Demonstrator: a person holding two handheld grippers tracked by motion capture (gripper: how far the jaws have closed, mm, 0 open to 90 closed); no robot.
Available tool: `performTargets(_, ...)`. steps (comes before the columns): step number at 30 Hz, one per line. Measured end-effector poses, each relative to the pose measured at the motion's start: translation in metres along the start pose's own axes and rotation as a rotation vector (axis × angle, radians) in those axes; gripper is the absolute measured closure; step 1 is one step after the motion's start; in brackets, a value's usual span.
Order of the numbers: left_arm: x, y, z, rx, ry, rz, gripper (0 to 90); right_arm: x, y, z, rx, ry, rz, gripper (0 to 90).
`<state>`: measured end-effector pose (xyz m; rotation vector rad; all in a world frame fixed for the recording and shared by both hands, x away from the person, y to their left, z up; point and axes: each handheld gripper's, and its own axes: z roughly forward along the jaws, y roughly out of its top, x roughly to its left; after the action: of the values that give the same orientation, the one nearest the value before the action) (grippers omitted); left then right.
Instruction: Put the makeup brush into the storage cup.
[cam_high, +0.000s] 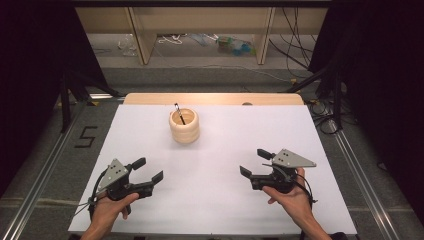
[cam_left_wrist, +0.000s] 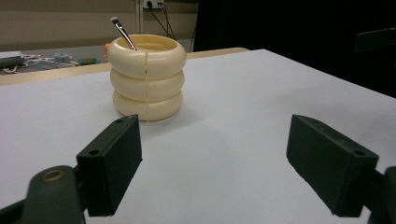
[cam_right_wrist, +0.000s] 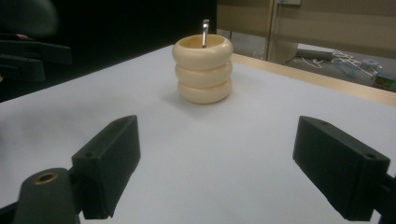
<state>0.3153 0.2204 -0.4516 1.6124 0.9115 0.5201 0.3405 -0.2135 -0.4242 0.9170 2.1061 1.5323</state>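
A cream ribbed cup (cam_high: 184, 126) made of three stacked rings stands on the white table top (cam_high: 215, 165) toward the back centre. A thin dark-handled tool (cam_high: 179, 113) with a metal tip leans inside it. The cup (cam_left_wrist: 147, 77) and the tool (cam_left_wrist: 122, 31) are ahead of the left jaws, and the cup (cam_right_wrist: 202, 68) sits beyond the right jaws. My left gripper (cam_high: 149, 169) rests near the front left, open and empty. My right gripper (cam_high: 255, 162) rests near the front right, open and empty. Both point toward the cup from well short of it.
A wooden strip (cam_high: 213, 98) edges the table's far side. Metal rails (cam_high: 48, 170) run along both sides of the table. Beyond lie shelf legs, cables and small clutter (cam_high: 235, 46) on the floor. Dark curtains flank the scene.
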Motion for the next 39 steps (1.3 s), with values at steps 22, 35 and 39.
performTargets(22, -0.001, 0.0, -0.002, -0.004, -0.005, 0.004, 17.9, 0.002, -0.014, -0.017, -0.013, -0.033, 0.001, 15.9)
performTargets(35, -0.002, 0.001, -0.001, -0.007, -0.014, 0.005, 17.1, 0.004, -0.016, -0.026, -0.013, -0.036, 0.0, 16.0)
performTargets(39, -0.002, 0.001, -0.001, -0.007, -0.014, 0.005, 17.1, 0.004, -0.017, -0.026, -0.016, -0.04, 0.002, 16.0)
